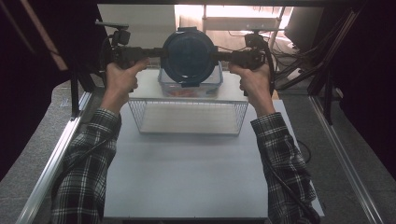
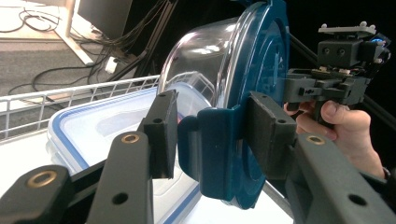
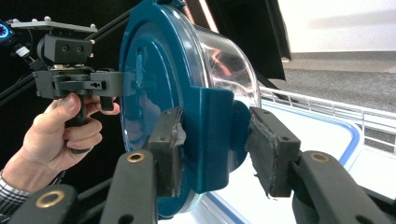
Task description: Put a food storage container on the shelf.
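A round clear container (image 1: 189, 56) with a dark blue lid (image 3: 154, 60) hangs on its side in the air, lid facing me. My left gripper (image 1: 161, 52) is shut on the lid's latch tab (image 2: 215, 149), one pad on the lid face and the other behind the tab. On the opposite side, my right gripper (image 1: 217, 56) clamps the other latch tab (image 3: 215, 135) the same way. In the left gripper view the clear bowl (image 2: 201, 60) bulges away from the lid.
Just below sits a rectangular clear box (image 1: 191, 88) with a blue-rimmed lid (image 2: 93, 126). A white wire basket (image 1: 135, 114) stands in front of it on the white table (image 1: 187, 177). Cables and metal frame rails run along both sides.
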